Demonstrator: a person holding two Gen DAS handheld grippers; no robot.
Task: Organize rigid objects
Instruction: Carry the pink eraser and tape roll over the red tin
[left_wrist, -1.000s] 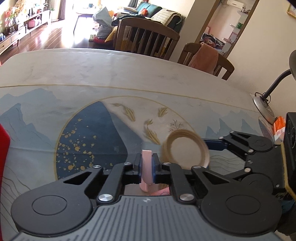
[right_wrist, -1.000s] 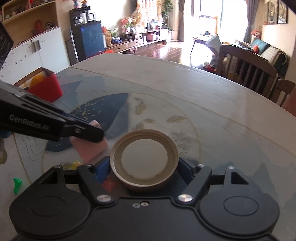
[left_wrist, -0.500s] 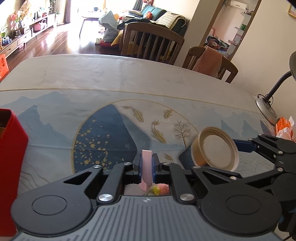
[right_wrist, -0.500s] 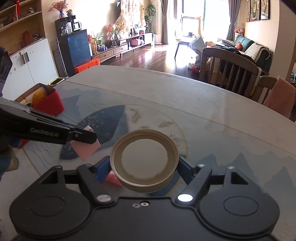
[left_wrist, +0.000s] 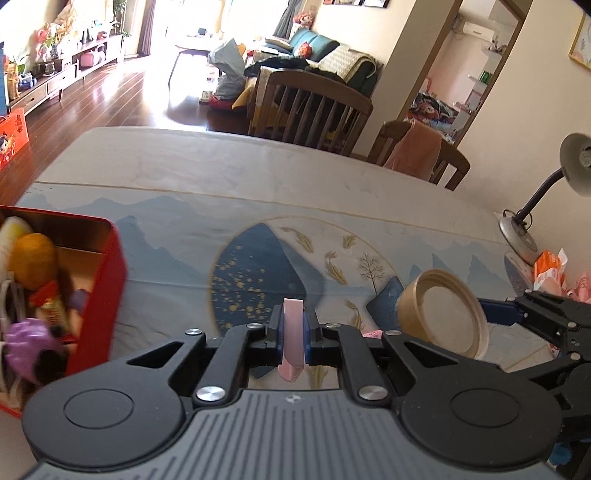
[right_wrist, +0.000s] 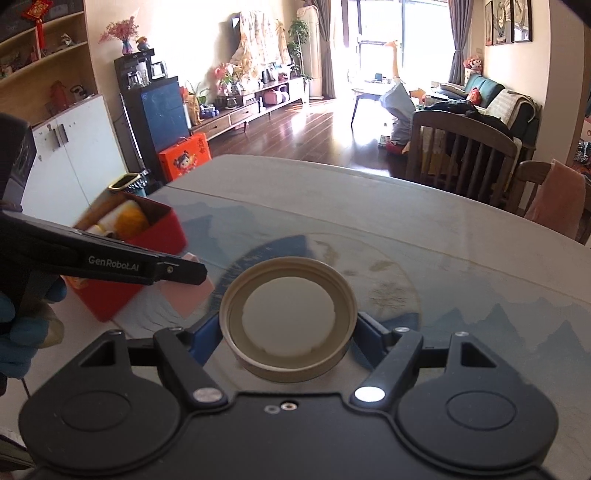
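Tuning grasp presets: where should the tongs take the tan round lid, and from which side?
Across the outer rim, one pad on each opposite side wall, coming from its edge. The tan round lid is a shallow round cap with a raised rim; the right tongs already hold it that way, open side facing the camera.

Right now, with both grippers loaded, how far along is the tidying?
Partly done: the red box already holds several toys. In hand: the left gripper is shut on a flat pink piece, and the right gripper holds a tan lid, both clear of the table. Left: dropping both in the box, plus some small items near the lamp.
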